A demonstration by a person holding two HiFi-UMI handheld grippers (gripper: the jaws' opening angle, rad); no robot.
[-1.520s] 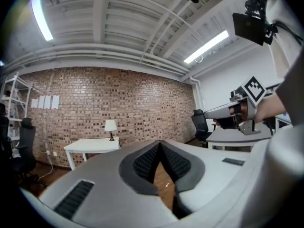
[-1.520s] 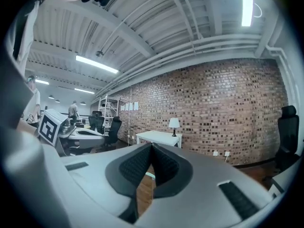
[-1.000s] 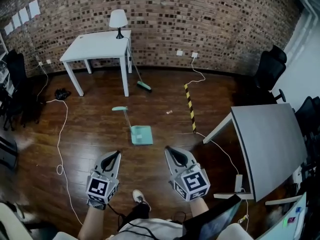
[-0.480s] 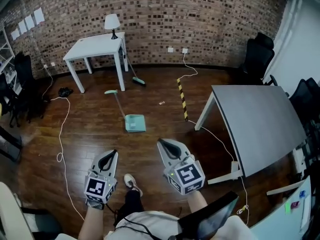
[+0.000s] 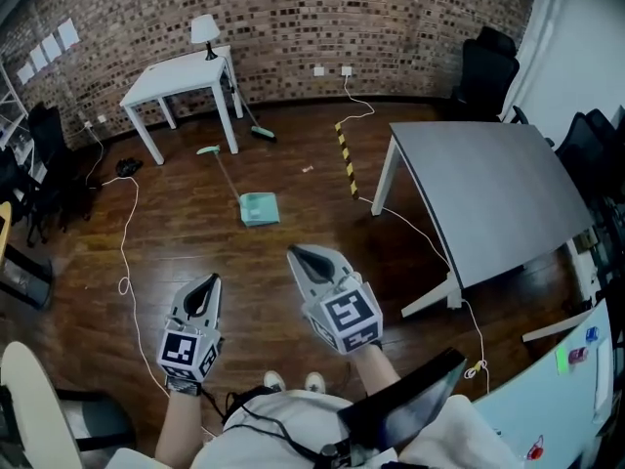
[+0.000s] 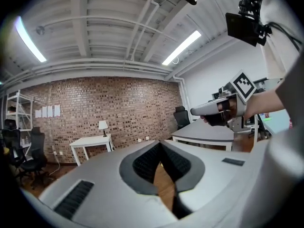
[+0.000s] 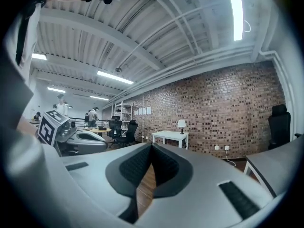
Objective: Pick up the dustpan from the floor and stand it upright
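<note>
A teal dustpan (image 5: 259,208) lies flat on the wooden floor, its long handle (image 5: 221,169) running back toward the white table (image 5: 176,78). My left gripper (image 5: 208,282) is shut and empty, held low at the left, well short of the dustpan. My right gripper (image 5: 300,256) is also shut and empty, nearer the pan but still apart from it. Both point level into the room. In the left gripper view my jaws (image 6: 161,146) meet at the tip and the right gripper (image 6: 223,110) shows beside them. The right gripper view shows its tip (image 7: 151,147) closed, the dustpan hidden.
A broom (image 5: 256,130) leans by the white table, which carries a lamp (image 5: 205,31). A grey table (image 5: 488,198) stands at the right. A white cable (image 5: 125,252) trails over the floor at the left, another (image 5: 415,237) under the grey table. Yellow-black tape (image 5: 346,159) marks the floor. Black chairs (image 5: 483,66) stand at the back.
Both grippers and the person have moved back from the dustpan, which now sits farther up and smaller in the head view. The grey table has come more into view. Jaws stayed shut.
</note>
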